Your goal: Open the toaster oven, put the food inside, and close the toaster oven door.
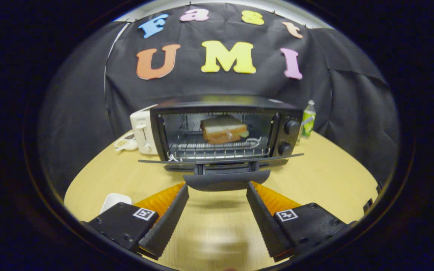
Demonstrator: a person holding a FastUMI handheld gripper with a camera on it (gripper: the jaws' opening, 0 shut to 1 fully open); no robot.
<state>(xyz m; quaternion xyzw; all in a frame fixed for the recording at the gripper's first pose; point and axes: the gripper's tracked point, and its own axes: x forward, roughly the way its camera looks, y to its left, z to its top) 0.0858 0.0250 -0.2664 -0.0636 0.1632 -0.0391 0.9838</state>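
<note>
Brown toast, a sandwich [223,129], sits on the wire rack [217,148] inside the toaster oven [226,130], in the middle of the frame. So the food is in, I think. The door [220,160] hangs down flat and open, and its dark handle [226,180] sticks out toward me, just ahead of my fingers.

What could go wrong? I still have to shut the door. If I push up off to one side of the handle, my finger could slip off and the door would flop back down. If I shove too hard, the whole oven could slide back on the wooden table [326,180] and bump the white toaster [142,133] at its left. The green bottle [308,118] stands close on the right and could tip.

My gripper [217,190] is spread wide, at the bottom of the frame. It holds nothing. The handle sits between the two tips, and they look very near it, but I cannot tell if they touch.
</note>
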